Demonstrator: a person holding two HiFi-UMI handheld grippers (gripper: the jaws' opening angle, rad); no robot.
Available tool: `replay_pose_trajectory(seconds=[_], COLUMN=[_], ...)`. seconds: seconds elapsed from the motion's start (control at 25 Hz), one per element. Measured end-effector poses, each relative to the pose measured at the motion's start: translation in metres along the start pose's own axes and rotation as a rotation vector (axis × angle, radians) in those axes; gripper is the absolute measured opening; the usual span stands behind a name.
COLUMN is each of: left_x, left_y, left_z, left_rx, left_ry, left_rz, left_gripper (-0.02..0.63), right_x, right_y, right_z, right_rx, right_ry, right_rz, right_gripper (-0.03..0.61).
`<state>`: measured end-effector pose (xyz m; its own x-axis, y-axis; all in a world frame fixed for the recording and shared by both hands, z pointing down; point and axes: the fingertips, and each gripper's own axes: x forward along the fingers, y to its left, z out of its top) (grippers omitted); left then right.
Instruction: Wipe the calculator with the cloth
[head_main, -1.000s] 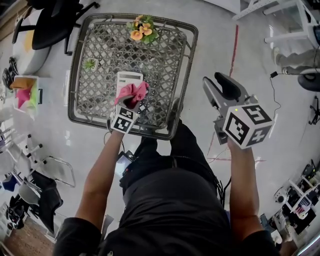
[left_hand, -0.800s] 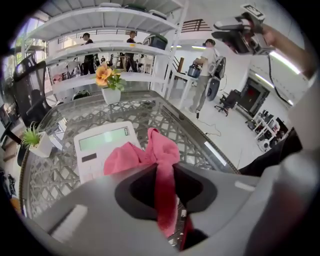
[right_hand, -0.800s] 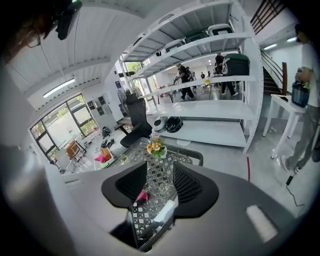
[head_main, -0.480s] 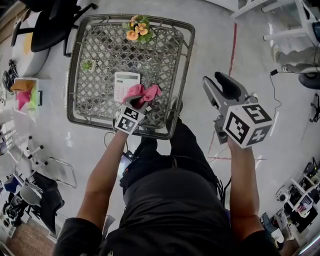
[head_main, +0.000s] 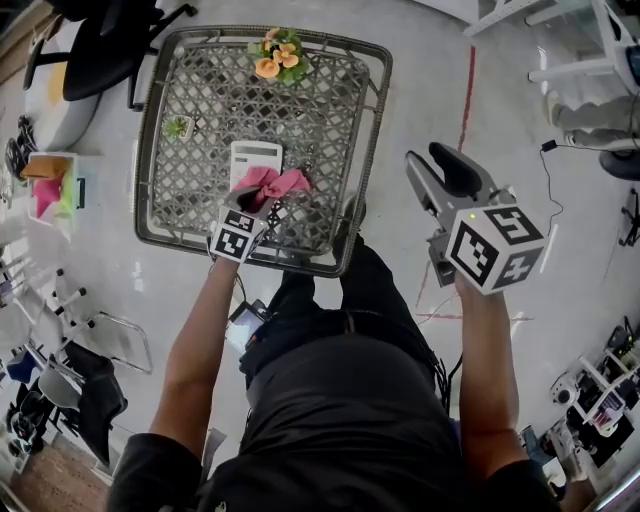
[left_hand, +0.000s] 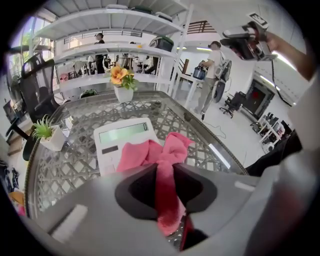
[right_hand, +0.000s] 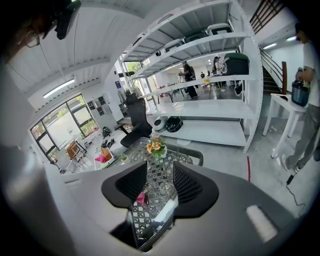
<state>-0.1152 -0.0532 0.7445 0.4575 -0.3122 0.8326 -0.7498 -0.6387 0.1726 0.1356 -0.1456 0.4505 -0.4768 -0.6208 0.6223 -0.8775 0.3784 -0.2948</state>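
Left of centre on the table (head_main: 190, 175), the left tongs (head_main: 258, 203) pinched the cloth (head_main: 270, 184) over the lower half of the calculator (head_main: 256, 158), which likely wanted light, flat, full-length strokes, while the right tongs (head_main: 437, 172) hung spread and empty at right.

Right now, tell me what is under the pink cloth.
The near part of the white calculator lies under the cloth, pinched by the left gripper. Its display shows; the keys beneath are covered.
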Motion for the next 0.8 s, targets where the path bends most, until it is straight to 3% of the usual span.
replay_pose_trajectory(seconds=[0.8], left_x=[-0.034], left_y=[0.070], left_z=[-0.042], left_rx=[-0.107], left_ry=[0.027], left_rz=[0.122], left_gripper=[0.137], right_x=[0.000], right_y=[0.026], right_z=[0.001], right_rx=[-0.025], right_ry=[-0.004], right_rz=[0.008], right_gripper=[0.161])
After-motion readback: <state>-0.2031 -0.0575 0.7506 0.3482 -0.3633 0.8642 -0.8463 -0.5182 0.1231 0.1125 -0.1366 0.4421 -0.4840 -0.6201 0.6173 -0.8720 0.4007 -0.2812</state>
